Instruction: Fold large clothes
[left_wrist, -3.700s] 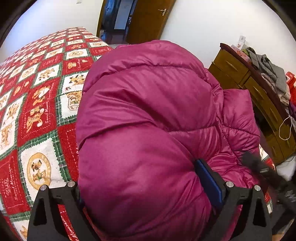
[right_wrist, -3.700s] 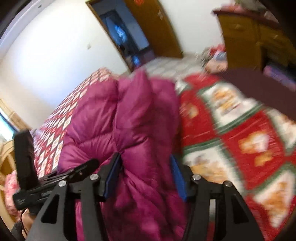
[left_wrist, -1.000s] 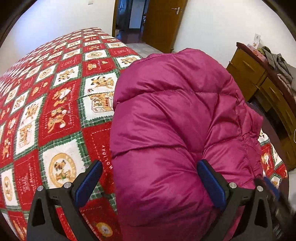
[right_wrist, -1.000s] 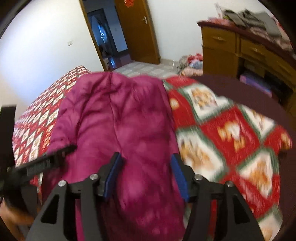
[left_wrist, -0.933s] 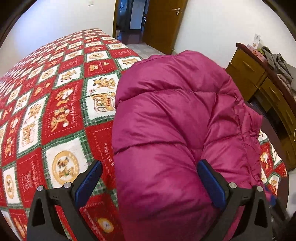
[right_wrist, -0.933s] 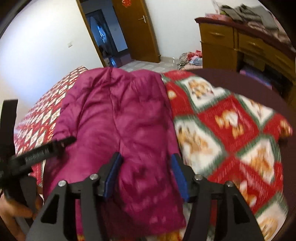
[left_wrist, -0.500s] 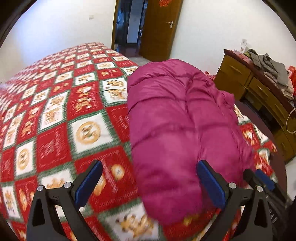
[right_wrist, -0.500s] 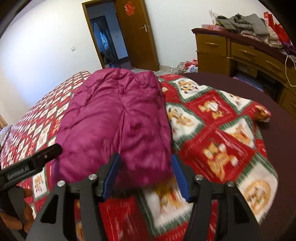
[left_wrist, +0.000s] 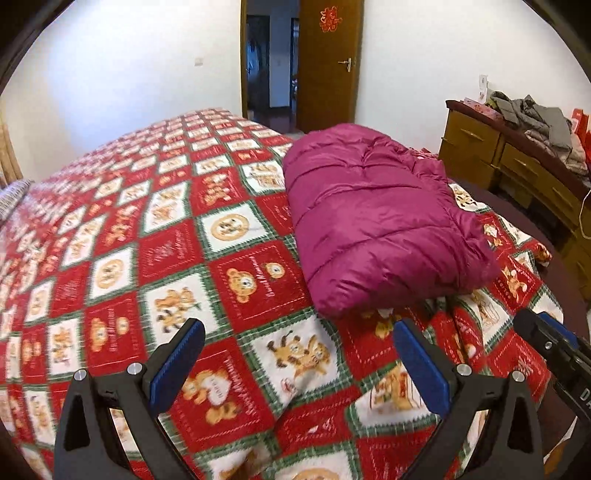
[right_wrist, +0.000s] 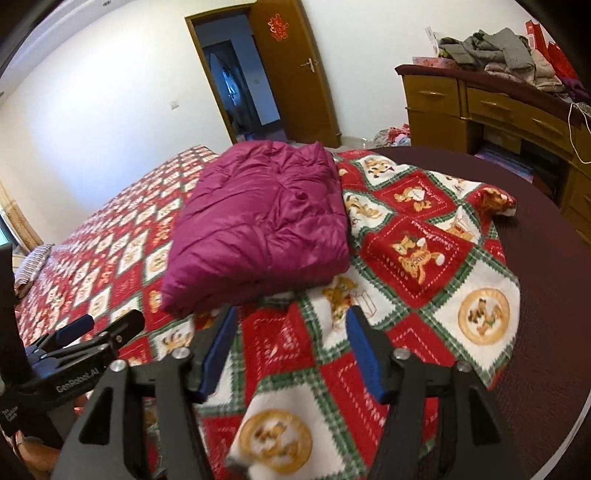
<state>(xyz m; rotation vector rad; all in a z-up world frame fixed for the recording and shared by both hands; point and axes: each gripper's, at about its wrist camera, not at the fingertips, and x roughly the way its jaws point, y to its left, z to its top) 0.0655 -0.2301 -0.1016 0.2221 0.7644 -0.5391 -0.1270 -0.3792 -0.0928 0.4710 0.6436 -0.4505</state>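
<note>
Your left gripper (left_wrist: 297, 363) stands wide, nothing between its ribbed blue pads (left_wrist: 421, 365), only blanket (left_wrist: 177, 258) under them. Your right gripper (right_wrist: 291, 350) is narrower and its jaws are opening, also with nothing between them; its pads (right_wrist: 364, 350) hang over a rumpled blanket fold.

The blanket is a soft fleece of red and white squares with green zigzag borders and cartoon animals. In the right view it bunches and ends in a loose corner at 2 o'clock, over a smooth dark maroon sheet (right_wrist: 546, 295) that curves round the bed's edge.

The jacket (left_wrist: 373, 225) lies folded just beyond both grippers, apart from them: a puffy, shiny magenta bundle with quilted seams, rounded at its near edge. From the left view it sits at 1 o'clock; from the right, at 11. Flat blanket stretches open toward 10 o'clock.

Farther off at 2 o'clock is a wooden dresser (left_wrist: 517, 166) heaped with grey clothes (right_wrist: 495, 48), cut off by the frame. At 12 o'clock a brown door (left_wrist: 328, 66) stands open on a dark hallway.
</note>
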